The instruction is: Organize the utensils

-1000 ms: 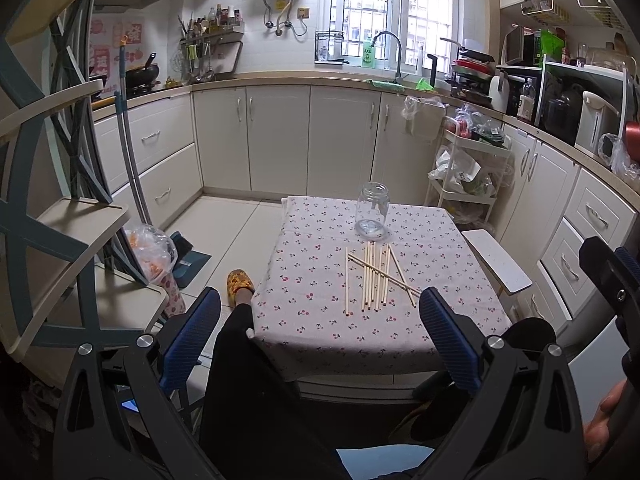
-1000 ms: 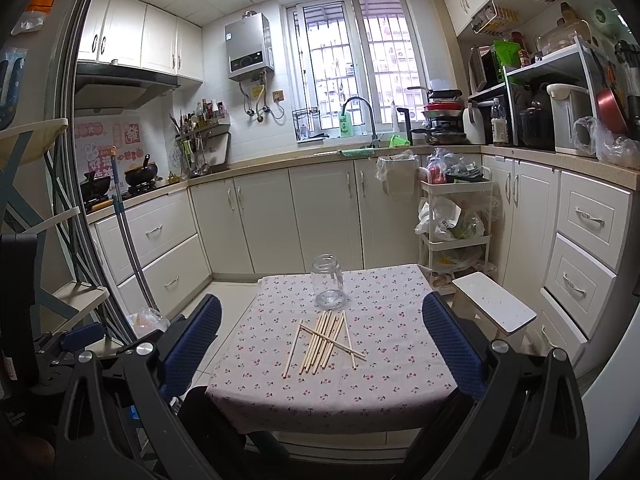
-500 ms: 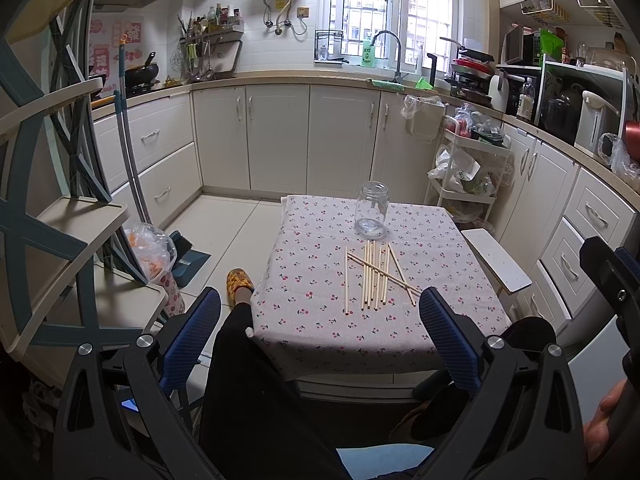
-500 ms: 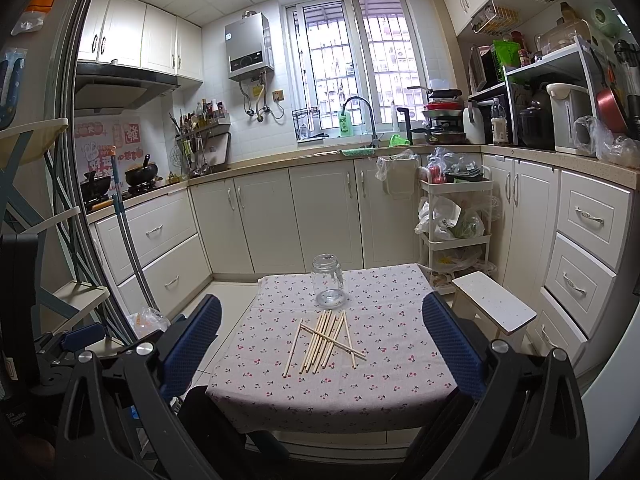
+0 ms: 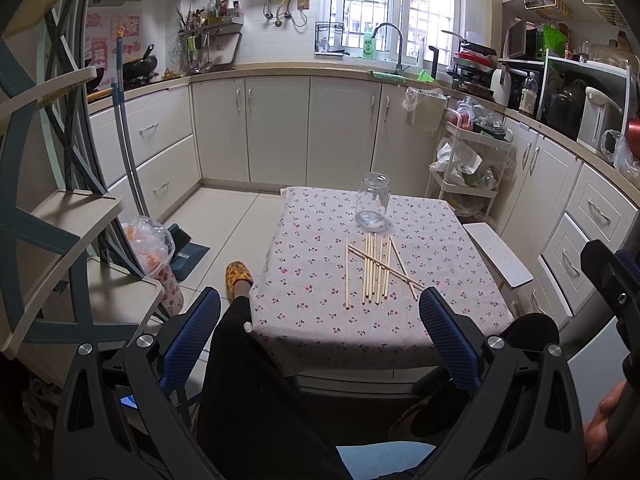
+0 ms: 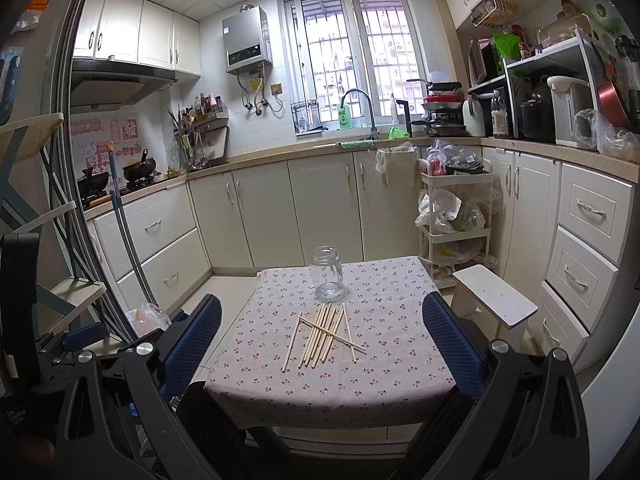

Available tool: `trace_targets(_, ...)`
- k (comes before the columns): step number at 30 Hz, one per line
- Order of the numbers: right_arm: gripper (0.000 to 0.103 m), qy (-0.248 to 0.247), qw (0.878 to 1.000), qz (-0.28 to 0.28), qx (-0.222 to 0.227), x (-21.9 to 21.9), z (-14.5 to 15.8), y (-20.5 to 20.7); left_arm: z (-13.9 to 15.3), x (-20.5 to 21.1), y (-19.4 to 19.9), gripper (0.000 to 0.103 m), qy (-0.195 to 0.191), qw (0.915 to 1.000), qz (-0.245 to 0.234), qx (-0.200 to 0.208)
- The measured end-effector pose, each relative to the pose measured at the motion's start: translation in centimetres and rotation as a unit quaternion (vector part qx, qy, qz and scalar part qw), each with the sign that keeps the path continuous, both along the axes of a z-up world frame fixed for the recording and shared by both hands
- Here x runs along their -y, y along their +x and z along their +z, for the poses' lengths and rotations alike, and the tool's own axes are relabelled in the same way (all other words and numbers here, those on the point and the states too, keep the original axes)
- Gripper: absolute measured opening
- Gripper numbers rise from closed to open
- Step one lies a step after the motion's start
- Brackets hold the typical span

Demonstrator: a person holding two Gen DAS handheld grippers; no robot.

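Note:
Several wooden chopsticks [image 5: 374,270] lie loosely on a small table with a cherry-print cloth [image 5: 312,312]; one lies crosswise over the others. An empty clear glass jar [image 5: 373,202] stands upright just behind them. The chopsticks [image 6: 324,334] and the jar [image 6: 328,274] also show in the right wrist view. My left gripper [image 5: 320,332] is open and empty, held back in front of the table's near edge. My right gripper [image 6: 322,340] is open and empty, also short of the table.
A white stool [image 5: 498,256] stands at the table's right. A white trolley [image 5: 466,168] with bags is behind it. Cabinets line the back and right. A shelf unit [image 5: 60,240], a mop [image 5: 128,156] and a bag [image 5: 150,248] are at left. My legs [image 5: 248,380] are under the near edge.

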State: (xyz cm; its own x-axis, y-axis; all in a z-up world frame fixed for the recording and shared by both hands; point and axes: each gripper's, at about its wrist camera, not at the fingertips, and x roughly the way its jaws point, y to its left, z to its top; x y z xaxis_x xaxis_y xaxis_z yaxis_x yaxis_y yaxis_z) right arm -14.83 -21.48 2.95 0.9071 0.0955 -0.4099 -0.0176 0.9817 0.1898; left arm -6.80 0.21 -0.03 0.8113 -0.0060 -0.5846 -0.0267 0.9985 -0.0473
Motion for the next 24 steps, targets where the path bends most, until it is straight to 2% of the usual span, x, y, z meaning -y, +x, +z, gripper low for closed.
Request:
trace_targets(7, 0.097, 0.002, 1.000, -0.001, -0.023, 0.2, -1.2, 1.6, -1.6, 0.2, 1.7, 0.096, 0.004, 0.9997, -0.001, -0.023)
trace_targets(16, 0.097, 0.009, 0.997, -0.004, -0.071, 0.8, -4.3, 5.6, -4.9, 0.9, 6.3, 0.096, 0.021, 0.9974, -0.004, -0.069)
trace_targets(19, 0.097, 0.006, 0.997, -0.004, -0.080, 1.0, -5.1, 6.9, -5.6, 1.2, 7.8, 0.096, 0.022, 0.9973, 0.000, -0.070)
trace_targets(24, 0.097, 0.002, 0.995, -0.004, -0.104, 1.4, -7.2, 10.4, -7.6, 1.0, 11.3, 0.096, 0.001, 0.9960, -0.001, -0.089)
